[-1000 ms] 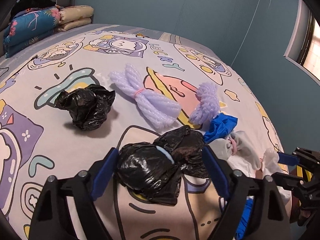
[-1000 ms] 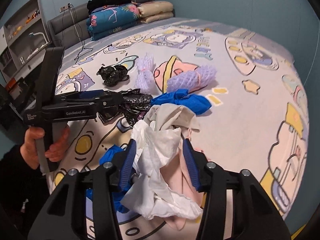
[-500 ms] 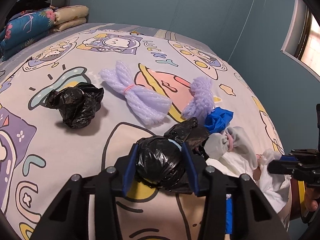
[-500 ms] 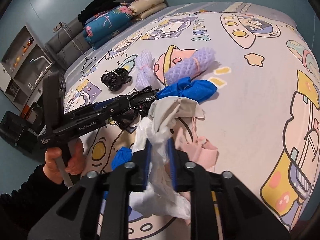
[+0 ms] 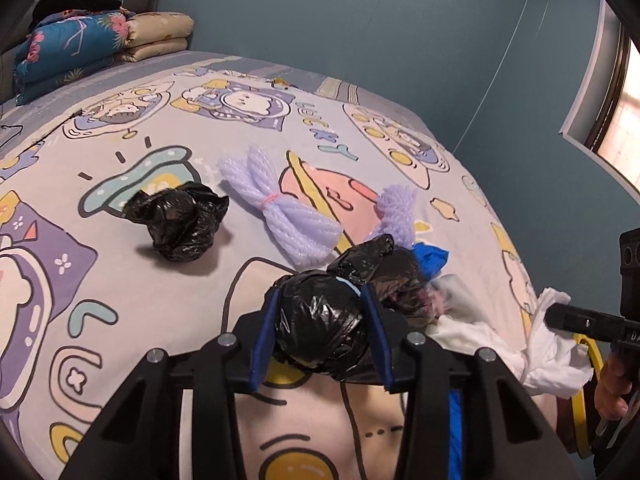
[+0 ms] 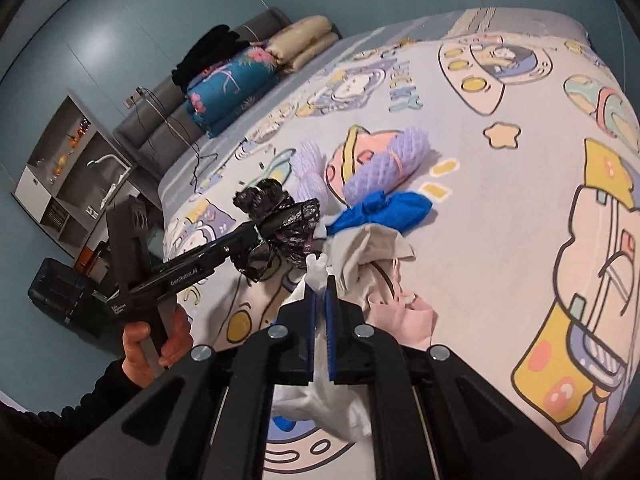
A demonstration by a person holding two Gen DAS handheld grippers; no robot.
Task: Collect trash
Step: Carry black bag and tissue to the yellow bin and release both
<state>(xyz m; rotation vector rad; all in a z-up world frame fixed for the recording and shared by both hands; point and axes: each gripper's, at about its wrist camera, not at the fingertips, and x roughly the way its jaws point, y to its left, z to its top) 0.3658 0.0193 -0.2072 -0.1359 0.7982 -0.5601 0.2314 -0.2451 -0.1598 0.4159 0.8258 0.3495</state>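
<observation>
Both grippers had closed since a second earlier, when their blue pads stood wide around the litter. At this moment the left gripper (image 5: 320,322) clamped a crumpled black plastic bag wad (image 5: 320,328) between its pads, with that wad lifted a little off the cartoon-printed bed sheet (image 5: 120,280), and a second crumpled black bag tail (image 5: 376,260) hung on just beyond the pads. The right gripper (image 6: 320,320) had its jaws squeezed almost together on a thin fold of white tissue paper (image 6: 318,272), the rest of which drooped below the fingers. Just ahead of the right gripper lay a beige cloth (image 6: 372,248) and a pale pink cloth (image 6: 404,312), and beyond these a bright blue plastic bag (image 6: 384,210). Farther out from both grippers sat two bundles of lilac foam netting (image 5: 276,208), each tied with a pink band, and to the left of the left gripper a separate black bag ball (image 5: 176,220) rested on the sheet. Folded quilts (image 5: 80,44) were stacked at the far end. A hand (image 6: 156,344) in a dark sleeve held the left gripper's handle.
</observation>
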